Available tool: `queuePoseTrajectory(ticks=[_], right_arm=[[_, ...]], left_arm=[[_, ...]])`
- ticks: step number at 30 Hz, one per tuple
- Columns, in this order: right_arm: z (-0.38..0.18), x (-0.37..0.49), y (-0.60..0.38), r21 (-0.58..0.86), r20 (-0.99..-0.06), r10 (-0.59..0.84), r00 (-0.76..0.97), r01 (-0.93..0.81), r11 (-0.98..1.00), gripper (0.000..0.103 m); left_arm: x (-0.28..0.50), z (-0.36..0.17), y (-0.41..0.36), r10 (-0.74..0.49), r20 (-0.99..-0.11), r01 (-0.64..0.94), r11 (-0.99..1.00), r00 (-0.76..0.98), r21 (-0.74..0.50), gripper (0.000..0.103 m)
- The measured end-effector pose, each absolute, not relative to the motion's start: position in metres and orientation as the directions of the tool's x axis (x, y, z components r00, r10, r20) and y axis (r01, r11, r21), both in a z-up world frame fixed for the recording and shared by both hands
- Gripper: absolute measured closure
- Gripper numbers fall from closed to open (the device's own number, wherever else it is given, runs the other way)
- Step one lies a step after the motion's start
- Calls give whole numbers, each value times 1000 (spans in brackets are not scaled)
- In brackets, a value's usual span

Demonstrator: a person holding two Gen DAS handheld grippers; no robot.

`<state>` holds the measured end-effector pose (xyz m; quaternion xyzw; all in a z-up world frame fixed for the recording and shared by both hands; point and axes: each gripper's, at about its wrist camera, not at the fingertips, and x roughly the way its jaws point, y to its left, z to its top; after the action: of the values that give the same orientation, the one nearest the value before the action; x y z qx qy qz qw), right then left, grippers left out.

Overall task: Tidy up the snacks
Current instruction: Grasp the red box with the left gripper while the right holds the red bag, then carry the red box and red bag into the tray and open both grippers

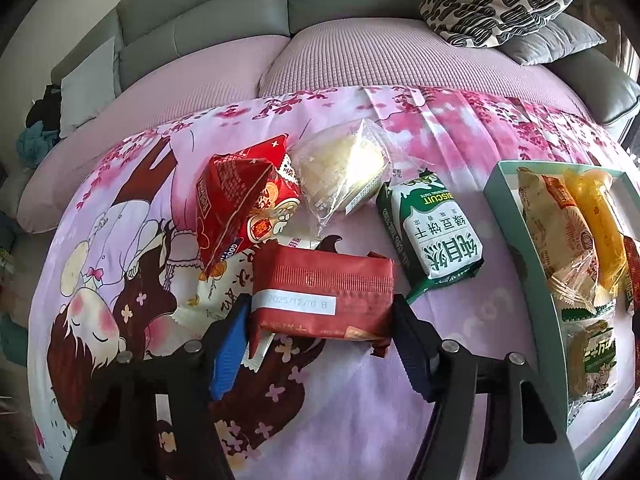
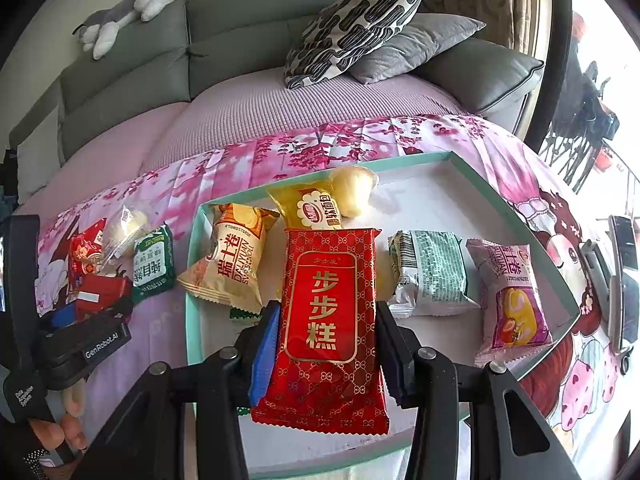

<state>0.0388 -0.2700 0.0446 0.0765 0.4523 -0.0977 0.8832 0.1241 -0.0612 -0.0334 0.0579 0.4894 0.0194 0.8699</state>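
A dark red packet with a white date label lies on the pink printed cloth. My left gripper is shut on it, with a pad against each end. Behind it lie a red patterned packet, a clear-wrapped cake and a green-and-white biscuit packet. My right gripper is shut on a red packet with gold characters, held above the teal tray. In the tray lie a beige roll packet, a yellow packet, a jelly cup, a green packet and a pink packet.
A grey sofa runs along the back, with patterned and grey cushions and a plush toy on it. A phone lies at the right edge of the cloth. A hand shows at lower left.
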Motion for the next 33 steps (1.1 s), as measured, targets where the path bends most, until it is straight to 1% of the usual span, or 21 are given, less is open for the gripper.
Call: queuePoseTrajectory(ticks=[13,27,30,33], right_arm=[[44,37,-276,64,-816,-97,570,256,964,55],[47,34,-289,74,-814,-107,571,286,955,55],[49,31,-299,74,-810,-125,572,312,947,55],[50,26,-315,72,-810,-152,566,354,932,55]], left_arm=[[115,-15,-61,26,-836,33,998,547,53,35],[103,2,-84,-31,-819,87,996,573,24,35],[100,9,-93,-63,-810,112,994,583,3,35],[91,18,-113,-125,-794,182,983,595,-18,35]])
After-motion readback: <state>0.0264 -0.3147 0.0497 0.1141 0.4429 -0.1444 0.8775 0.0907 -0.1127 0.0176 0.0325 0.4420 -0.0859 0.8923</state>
